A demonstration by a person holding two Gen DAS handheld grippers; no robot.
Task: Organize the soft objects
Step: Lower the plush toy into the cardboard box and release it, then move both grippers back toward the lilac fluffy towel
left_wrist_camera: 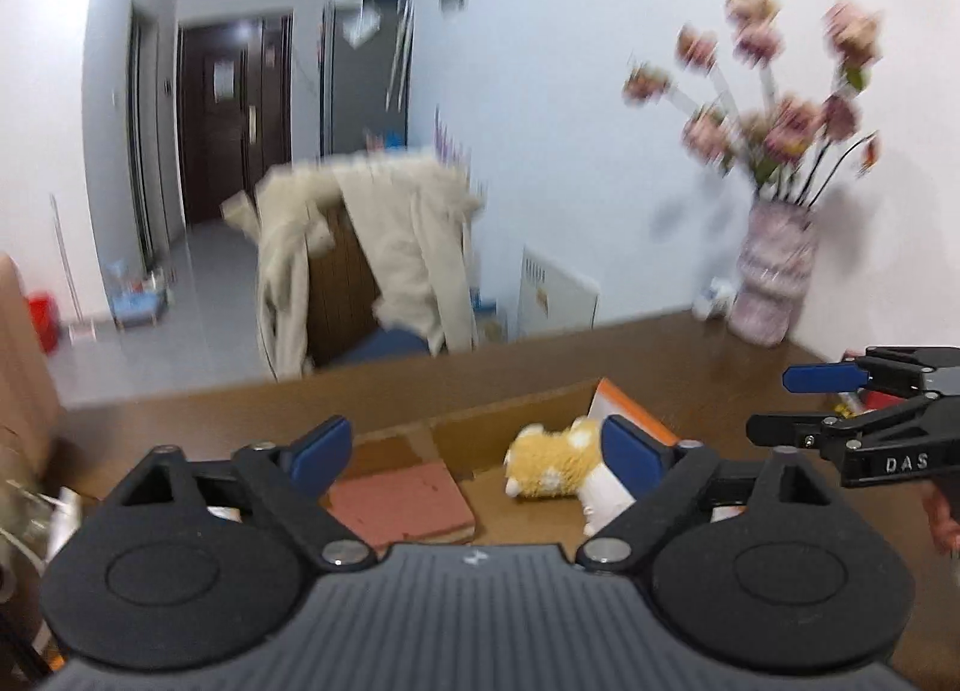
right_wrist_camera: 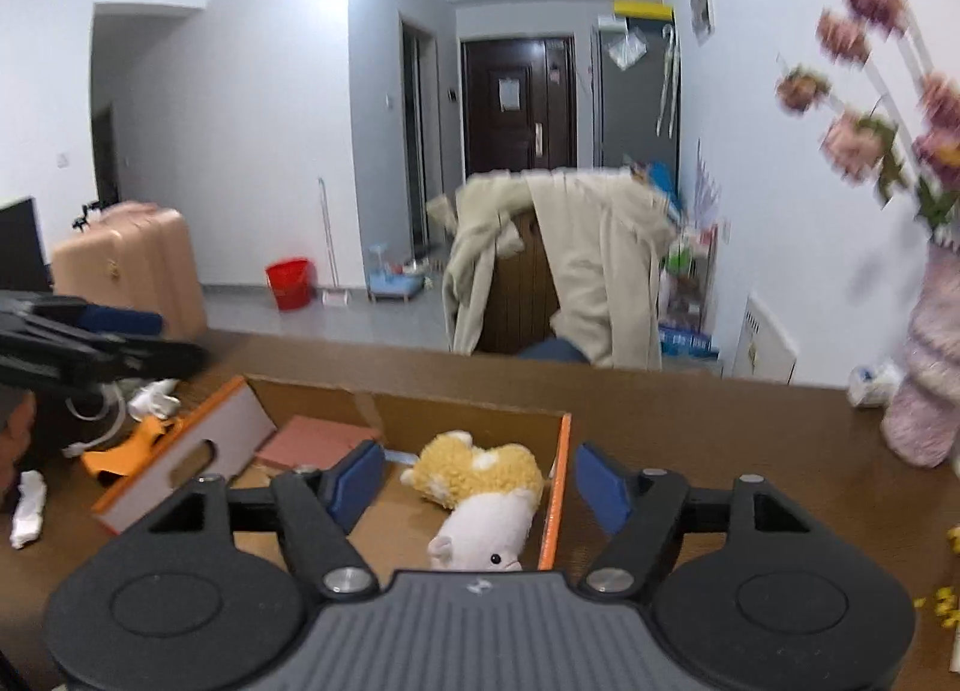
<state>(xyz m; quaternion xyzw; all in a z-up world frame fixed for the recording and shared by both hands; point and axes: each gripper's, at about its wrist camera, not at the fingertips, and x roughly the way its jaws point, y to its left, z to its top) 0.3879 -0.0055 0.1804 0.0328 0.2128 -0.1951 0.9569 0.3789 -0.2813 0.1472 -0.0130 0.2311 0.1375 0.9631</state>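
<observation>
An open cardboard box (left_wrist_camera: 510,421) (right_wrist_camera: 468,421) with orange edges sits on the brown table. Inside lie a fleecy yellow plush (left_wrist_camera: 552,463) (right_wrist_camera: 480,469), a white plush (right_wrist_camera: 486,529) against it, and a flat pink pad (left_wrist_camera: 402,499) (right_wrist_camera: 312,439). My left gripper (left_wrist_camera: 474,451) hangs open above the box, its blue pads well apart and holding nothing. My right gripper (right_wrist_camera: 480,481) is also open over the plush toys, touching neither. The left wrist view shows the right gripper (left_wrist_camera: 774,400) at the right edge, and the left gripper (right_wrist_camera: 162,340) appears blurred at the far left of the right wrist view.
A pink vase of flowers (left_wrist_camera: 774,277) (right_wrist_camera: 924,379) stands at the table's right by the wall. Beyond the far edge is a chair draped with a beige coat (left_wrist_camera: 372,247) (right_wrist_camera: 570,271). White cloth pieces (right_wrist_camera: 27,505) and an orange item (right_wrist_camera: 132,445) lie left of the box.
</observation>
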